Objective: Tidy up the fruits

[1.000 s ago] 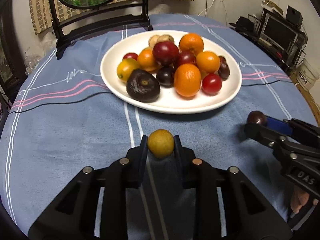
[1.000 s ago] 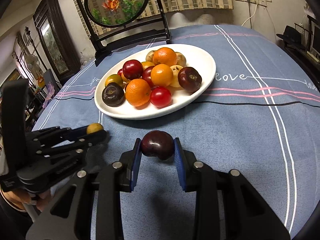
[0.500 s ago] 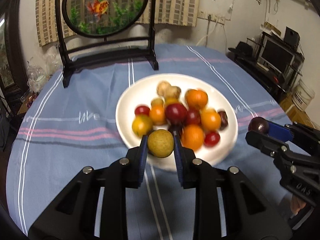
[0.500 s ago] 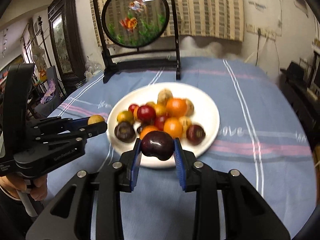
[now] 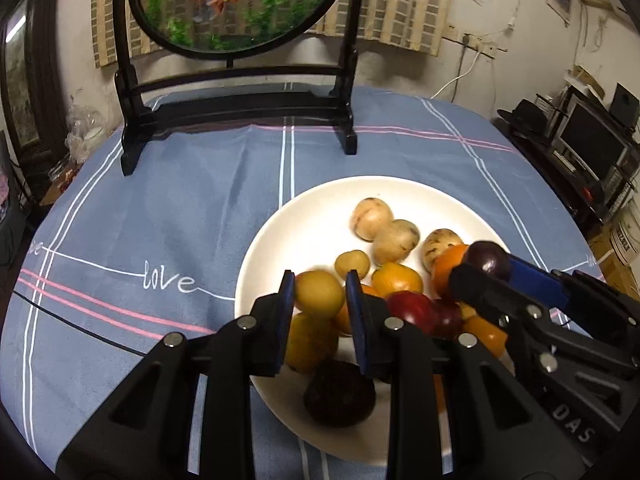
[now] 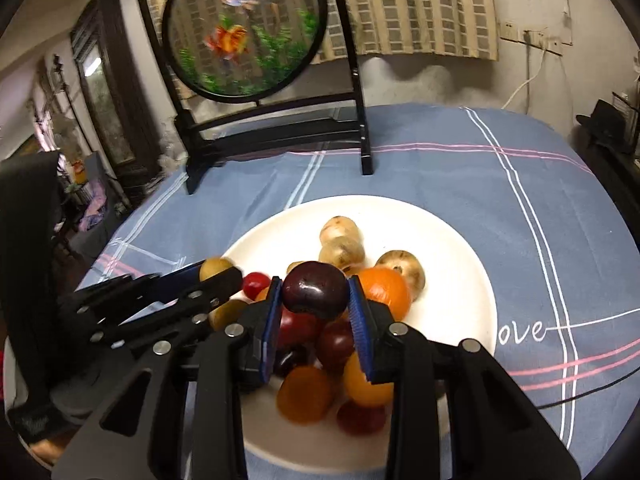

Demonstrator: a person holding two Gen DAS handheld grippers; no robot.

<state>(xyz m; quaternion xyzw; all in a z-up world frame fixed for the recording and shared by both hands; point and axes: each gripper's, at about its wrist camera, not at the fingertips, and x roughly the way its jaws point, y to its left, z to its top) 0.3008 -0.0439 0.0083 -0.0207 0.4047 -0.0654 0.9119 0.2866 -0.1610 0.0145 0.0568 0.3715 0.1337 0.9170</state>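
Note:
A white plate [image 5: 296, 232] [image 6: 452, 248] on the blue tablecloth holds several fruits: oranges, red and dark plums, pale round fruits at the back and a dark avocado-like fruit [image 5: 339, 396] at the front. My left gripper [image 5: 319, 294] is shut on a small yellow fruit [image 5: 319, 293], held above the plate's near left part. Beside it, my right gripper [image 6: 315, 292] is shut on a dark purple plum [image 6: 315, 290] over the fruit pile. In the left wrist view that plum [image 5: 489, 258] shows at the right gripper's tip; in the right wrist view the yellow fruit [image 6: 215, 268] shows at the left gripper's tip.
A round goldfish screen on a black wooden stand [image 5: 240, 112] [image 6: 280, 128] stands at the far side of the table. The cloth [image 5: 160, 220] lies bare to the left of the plate. Shelves with electronics [image 5: 592, 148] stand off the table at the right.
Both grippers have risen and moved forward from the cloth in front of the plate to above the plate, each still holding its fruit. They now sit closer together.

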